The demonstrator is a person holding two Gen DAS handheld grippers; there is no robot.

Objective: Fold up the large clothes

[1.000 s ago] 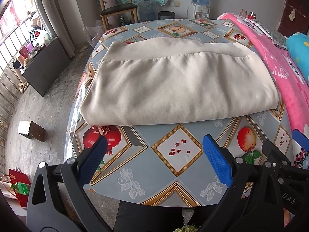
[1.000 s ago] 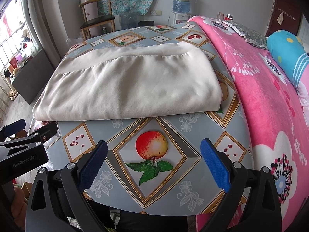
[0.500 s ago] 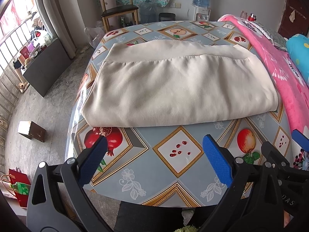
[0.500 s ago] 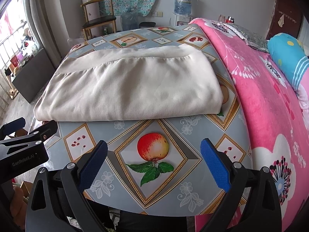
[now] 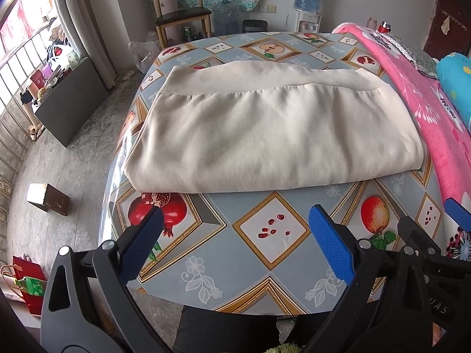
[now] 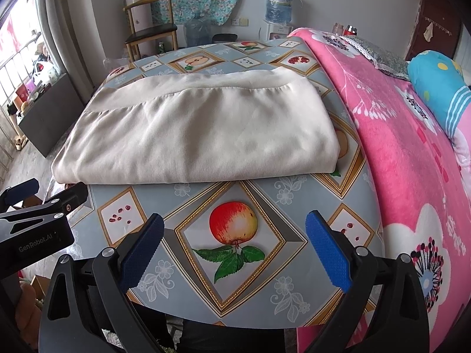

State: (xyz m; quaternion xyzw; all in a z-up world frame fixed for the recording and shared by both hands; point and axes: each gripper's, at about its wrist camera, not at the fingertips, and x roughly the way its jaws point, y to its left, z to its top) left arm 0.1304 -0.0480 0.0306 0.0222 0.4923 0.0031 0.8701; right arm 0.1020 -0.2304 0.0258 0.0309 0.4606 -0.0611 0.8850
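- Leftmost, a bare concrete floor (image 5: 67,158) is seen beside the table, with a small brown box (image 5: 48,199) lying on it and a dark low cabinet (image 5: 70,100) nearer the window bars.
- A red bag (image 5: 28,282) is seen at the near left, below the table's edge.
- The table (image 5: 265,267), covered in a fruit-patterned cloth, is seen to drop off at its left and near edges; a broad strip of bare cloth is left open between the near edge and the garment.
- The left gripper (image 5: 235,253) is held above that near strip, its blue-padded jaws spread wide apart and nothing between them.
- The cream garment (image 5: 273,135) is found folded into a wide rectangle in the middle of the table, lying flat, with a smooth band of lighter fabric along its far edge and light gathers just below it.
- Its near edge is seen as a rounded fold, thick with several layers; its left corner lies close to the table's left edge.
- The right gripper (image 6: 235,253) is held above the near strip by a printed apple, jaws likewise wide apart and empty, well short of the garment.
- A pink floral blanket (image 6: 406,153) is seen against the table's right side, with a blue pillow (image 6: 441,85) farther right.
- At the far side, a wooden chair (image 5: 179,17) and a water dispenser (image 6: 278,8) are seen by the wall.
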